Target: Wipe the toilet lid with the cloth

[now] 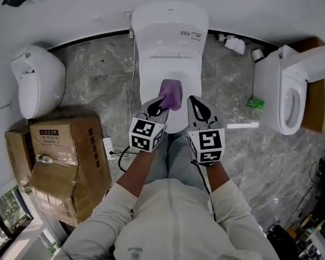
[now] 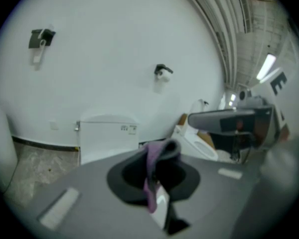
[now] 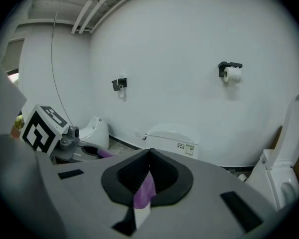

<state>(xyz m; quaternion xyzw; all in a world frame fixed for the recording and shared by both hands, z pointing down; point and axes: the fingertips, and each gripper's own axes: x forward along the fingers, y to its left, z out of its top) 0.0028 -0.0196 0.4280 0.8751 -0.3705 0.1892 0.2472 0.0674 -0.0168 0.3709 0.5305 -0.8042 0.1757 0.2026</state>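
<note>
In the head view the white toilet stands at 12 o'clock with its toilet lid down, and the purple cloth hangs over the lid's front half, clear of the tank. The left gripper reaches in from 6 o'clock and its jaws are closed on the cloth's lower edge. Its own view shows the purple fabric bunched over the jaw tips and running down the seam between them. The right gripper sits just beside it at 3 o'clock, apart from the main fold of cloth, with its jaws pressed together. A purple sliver shows in their seam in the right gripper view, but I cannot tell whether it is a corner of the cloth. Both grippers point toward 12 o'clock and tilt downward, with their marker cubes toward the person, whose white sleeves fill 6 o'clock. On the grey marbled floor, a second white fixture stands at 10 o'clock against the wall, and stacked cardboard boxes sit at 8 o'clock. Another toilet with its seat open is at 3 o'clock, with a small green item between it and the middle toilet. A paper roll holder is on the white wall at 1 o'clock in the right gripper view.
</note>
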